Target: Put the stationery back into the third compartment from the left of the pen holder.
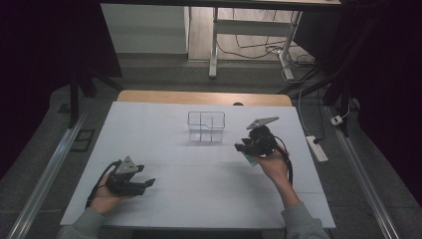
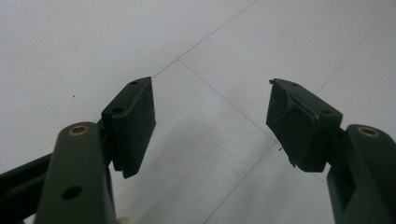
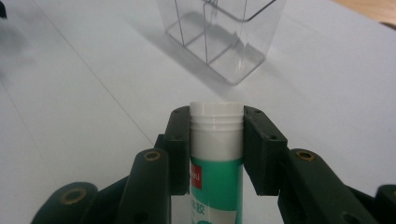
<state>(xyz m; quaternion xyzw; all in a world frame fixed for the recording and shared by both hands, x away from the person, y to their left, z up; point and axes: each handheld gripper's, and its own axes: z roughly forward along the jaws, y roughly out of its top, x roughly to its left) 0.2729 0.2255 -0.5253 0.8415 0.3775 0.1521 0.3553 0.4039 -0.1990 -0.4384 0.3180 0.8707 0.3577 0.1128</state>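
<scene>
The right tool [image 3: 216,140] is clamped on a glue stick [image 3: 216,154], long axis pointing ahead toward the clear box [image 3: 219,37] just beyond (likely its destination). The left tool [image 2: 210,121], farther off, stands apart and empty over the table [image 2: 70,46].

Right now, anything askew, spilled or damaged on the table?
Nothing stands out. The clear plastic divided organizer stands upright on the white table, with nothing spilled around it. The right gripper holds a green-and-white glue stick squarely between its jaws. The left gripper is open, low over bare table.
</scene>
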